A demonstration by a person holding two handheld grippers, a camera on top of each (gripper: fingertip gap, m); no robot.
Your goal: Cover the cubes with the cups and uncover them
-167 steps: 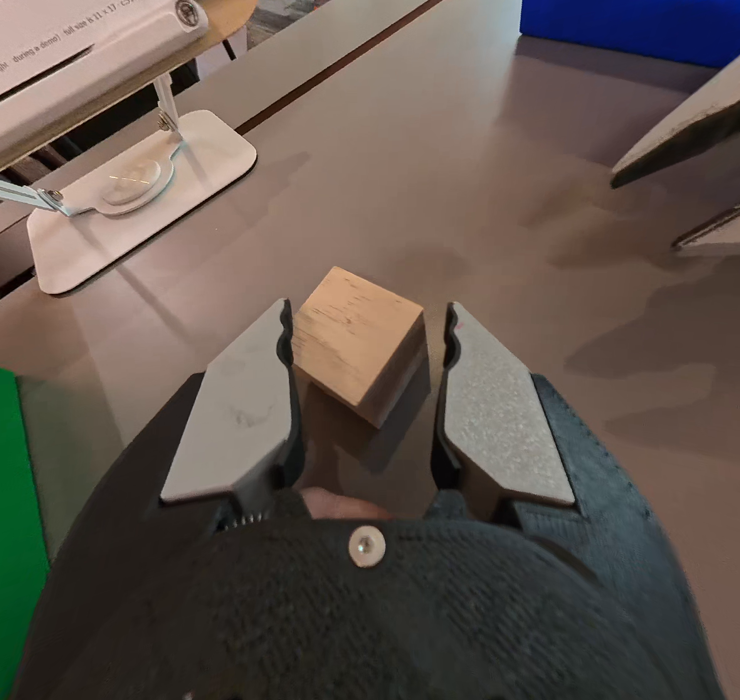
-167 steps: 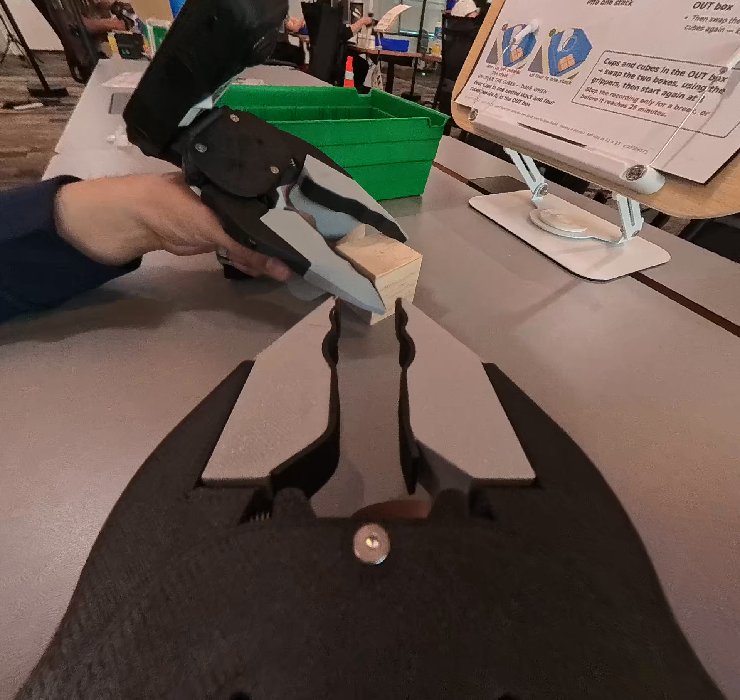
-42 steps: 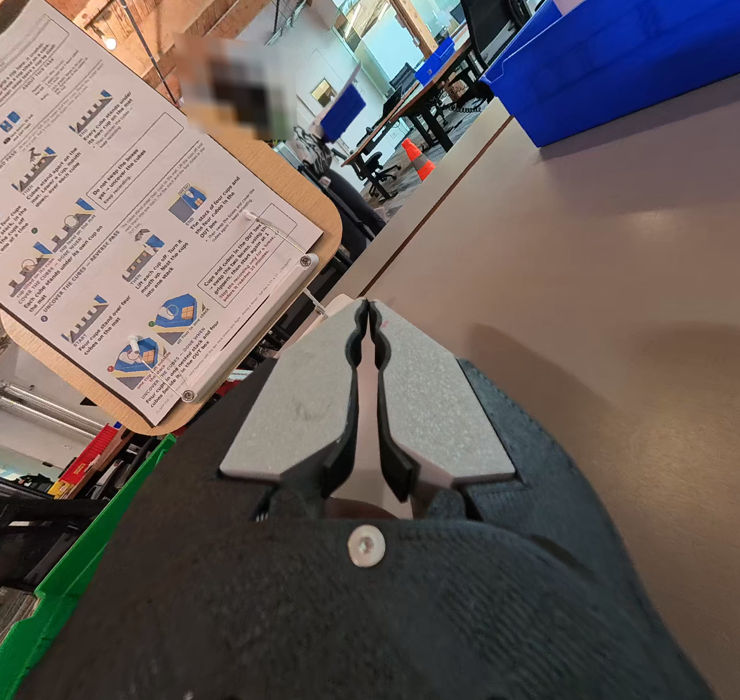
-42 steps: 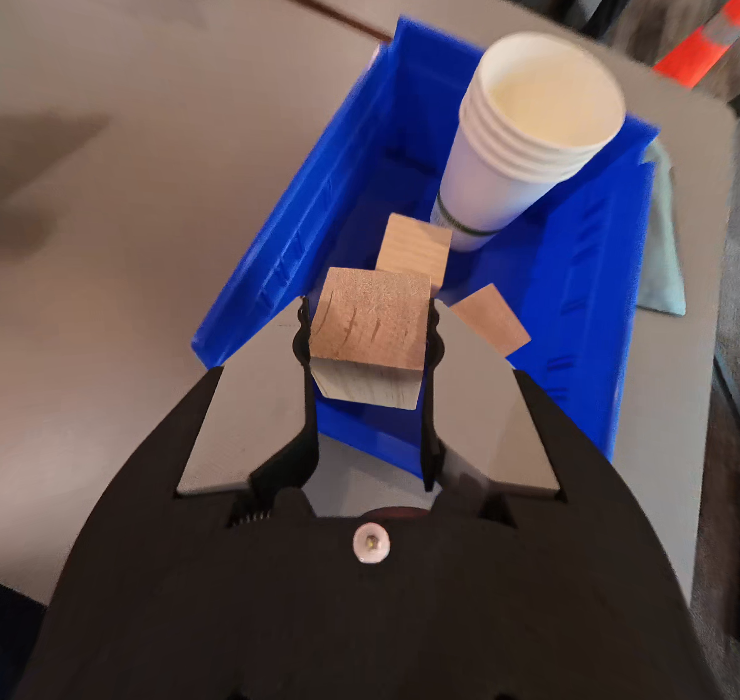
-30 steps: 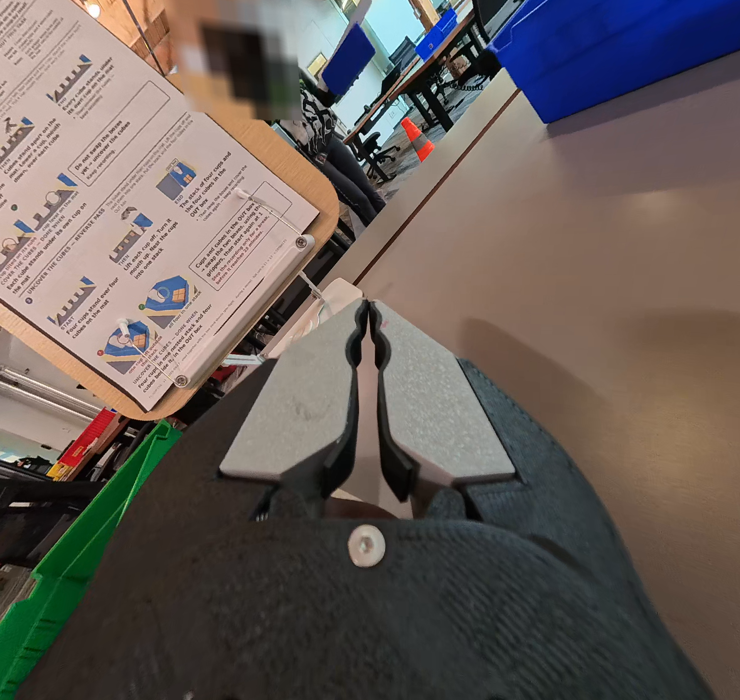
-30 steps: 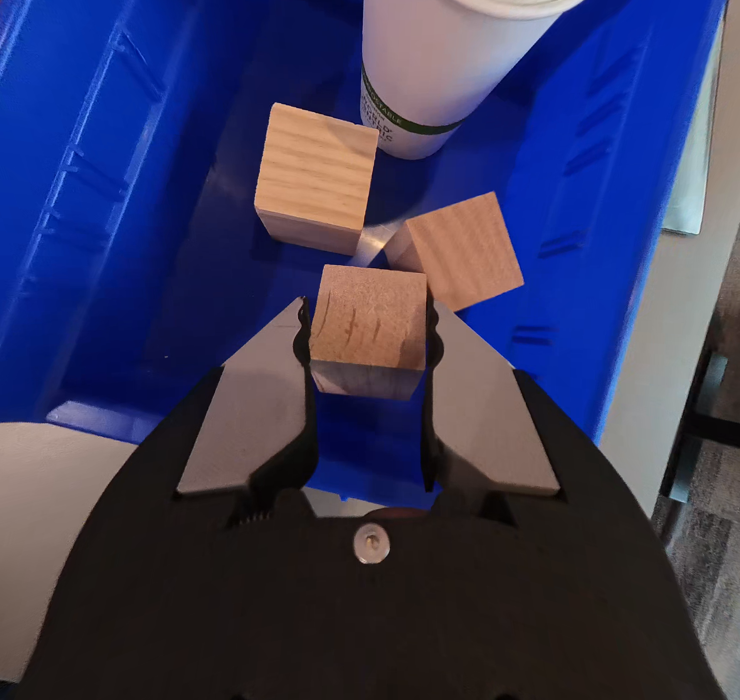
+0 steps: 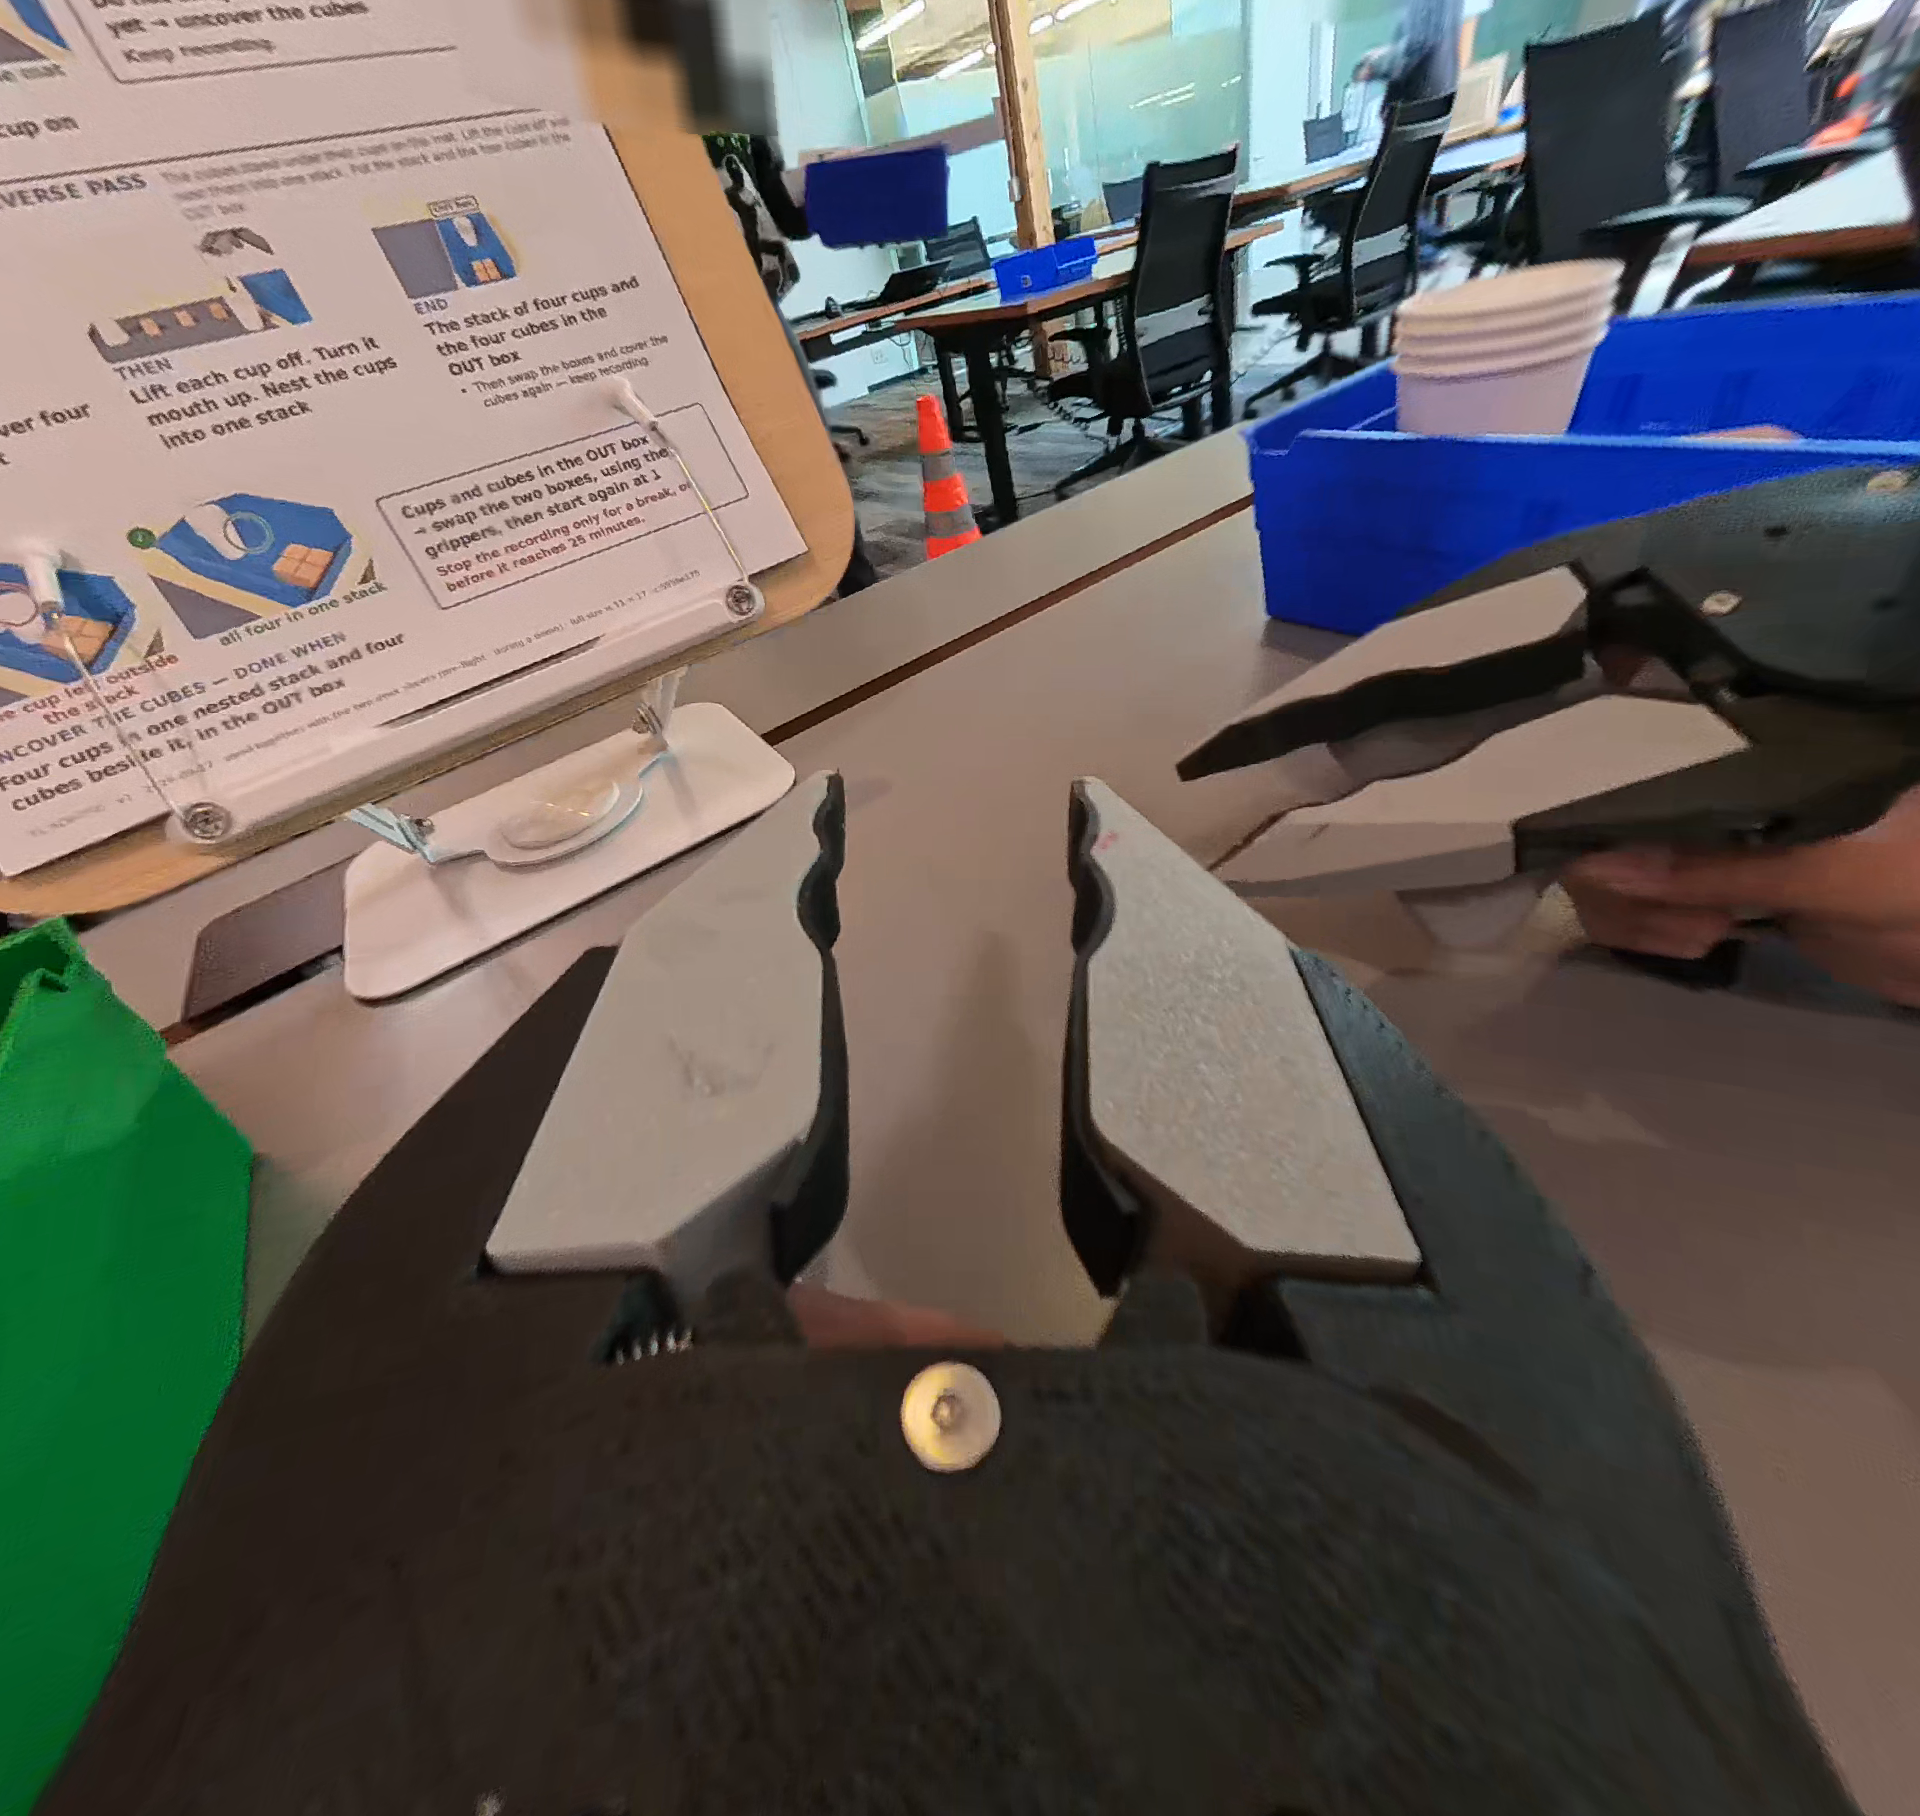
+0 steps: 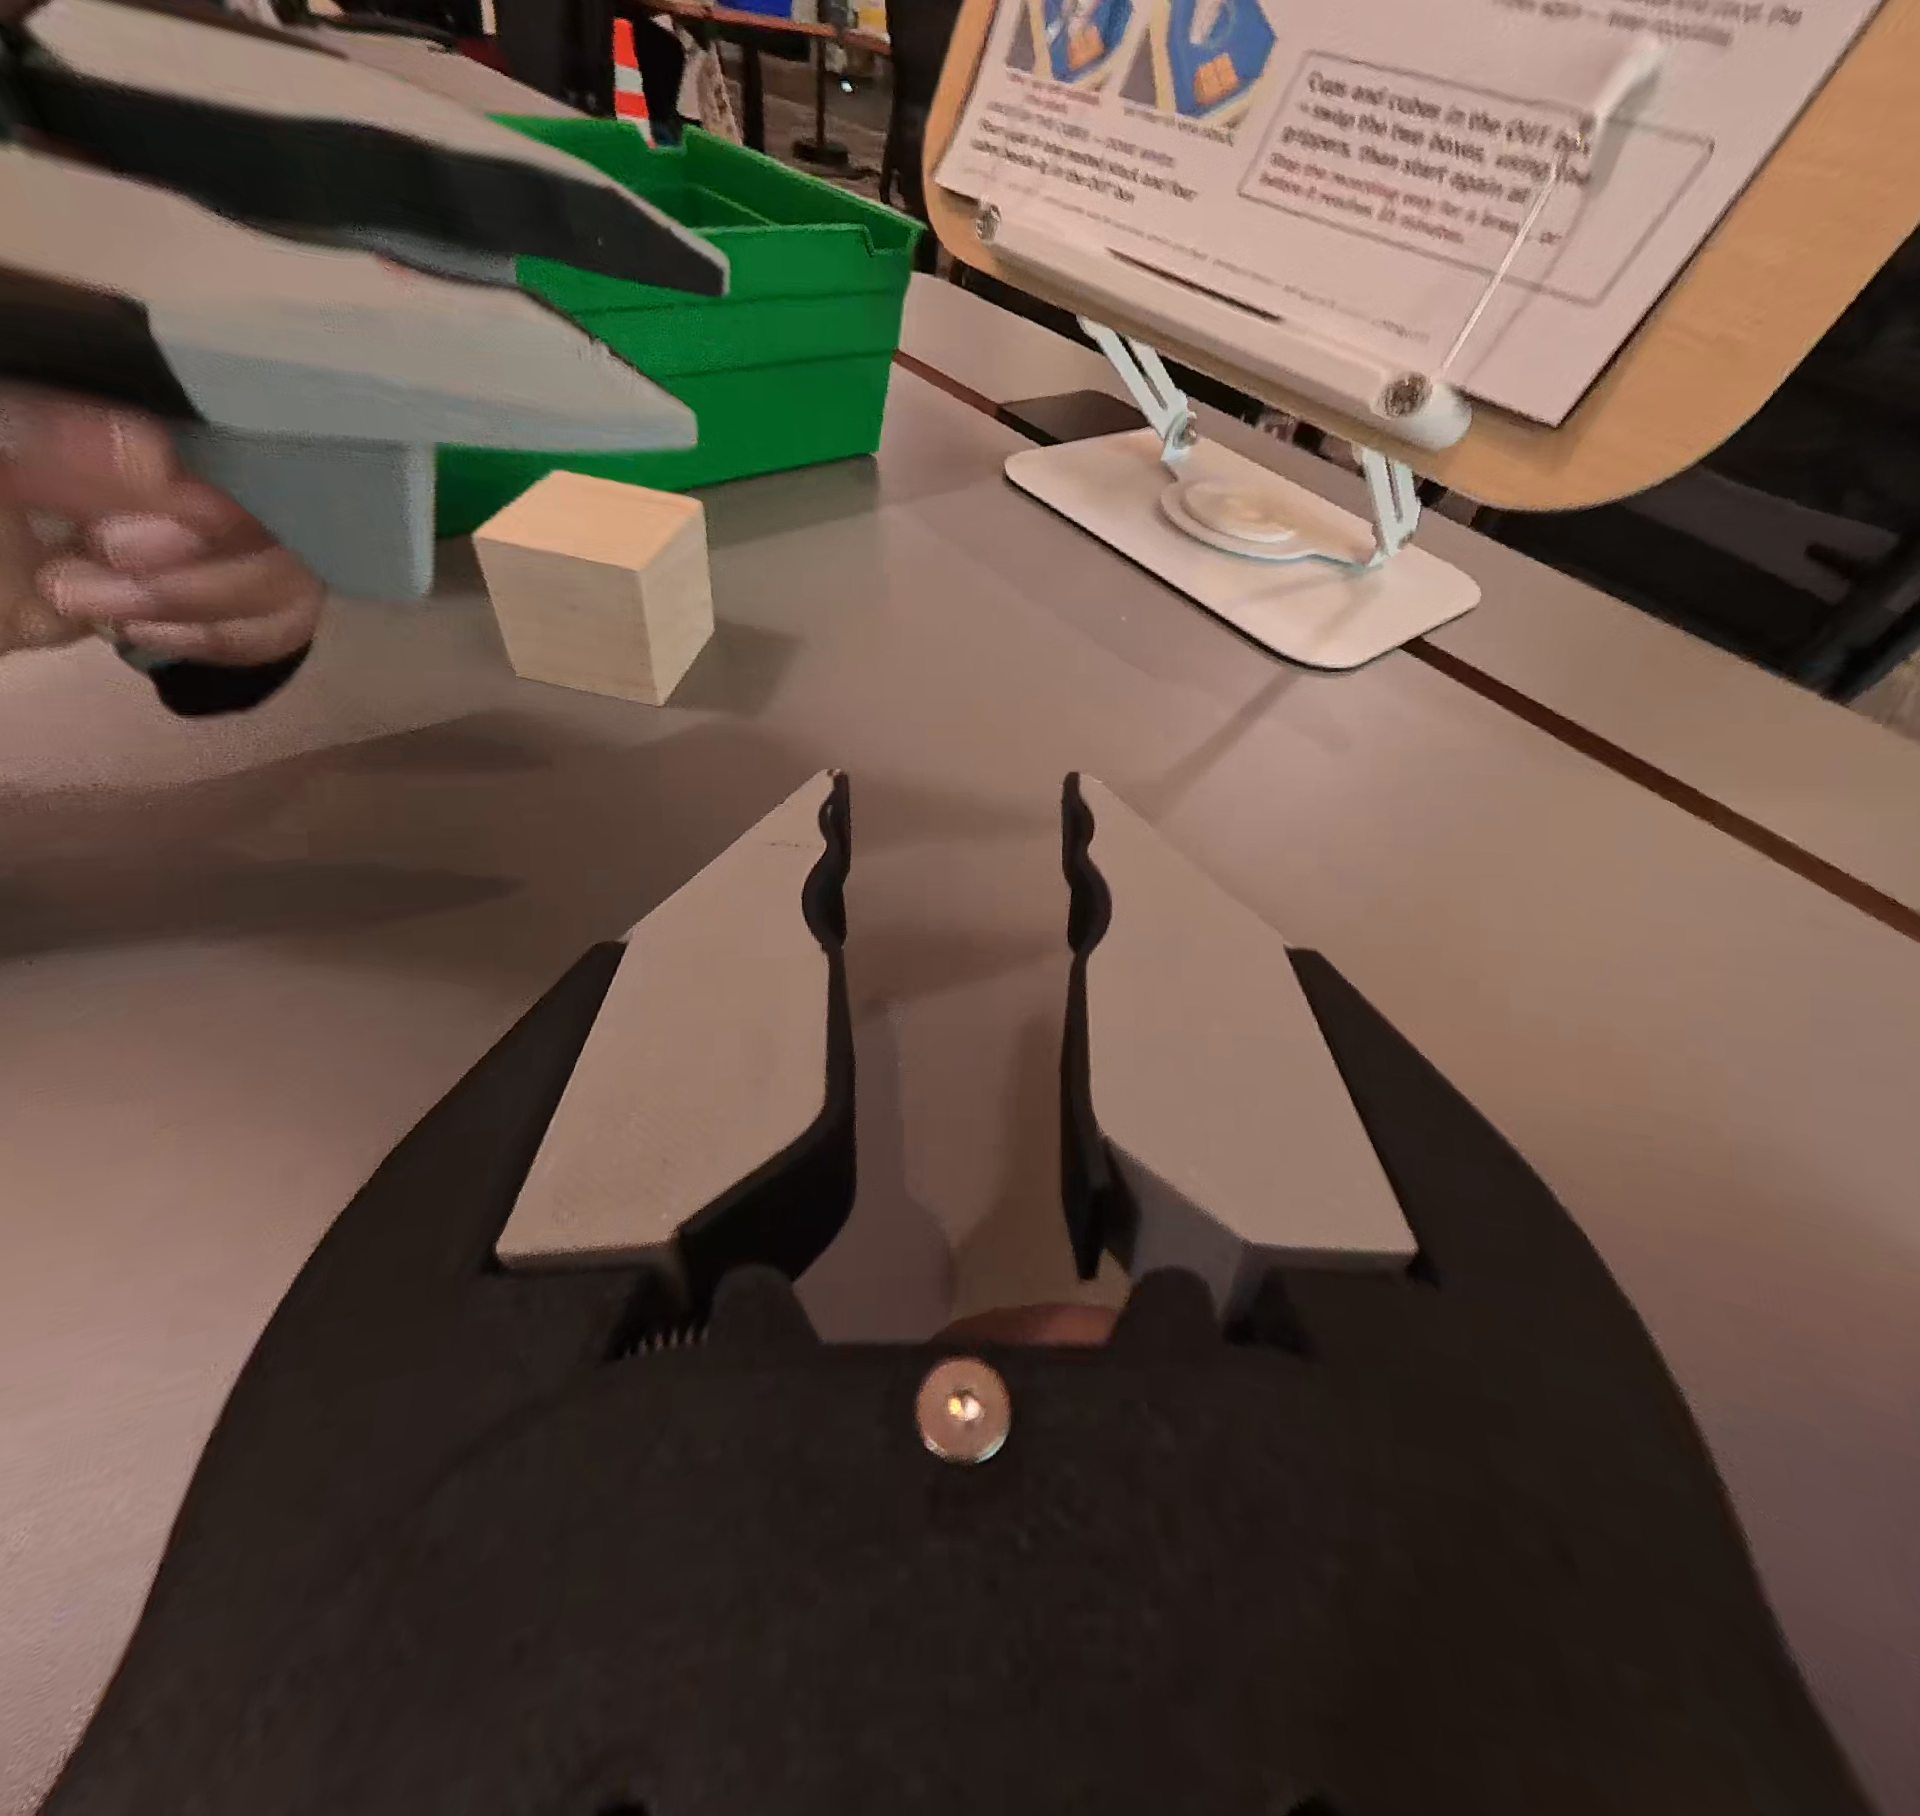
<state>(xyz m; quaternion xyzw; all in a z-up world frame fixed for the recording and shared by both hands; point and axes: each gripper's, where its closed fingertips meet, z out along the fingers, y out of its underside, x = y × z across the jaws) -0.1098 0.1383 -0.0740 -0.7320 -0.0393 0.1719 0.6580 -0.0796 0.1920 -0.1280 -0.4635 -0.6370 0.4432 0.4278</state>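
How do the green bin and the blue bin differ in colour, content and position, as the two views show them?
The green bin is green; the blue bin is blue. The blue bin holds a stack of white cups; no cups show in the green bin. A wooden cube stands on the table just before the green bin; none shows before the blue one. Both are plastic and stand on the grey table.

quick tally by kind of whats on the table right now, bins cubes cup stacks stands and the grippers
bins: 2, blue bin and green bin
wooden cubes in plain view: 1, wooden cube
cup stacks: 1, stack of white cups
document stands: 1, document stand
grippers: 2, left gripper and right gripper, both open and empty
total: 7
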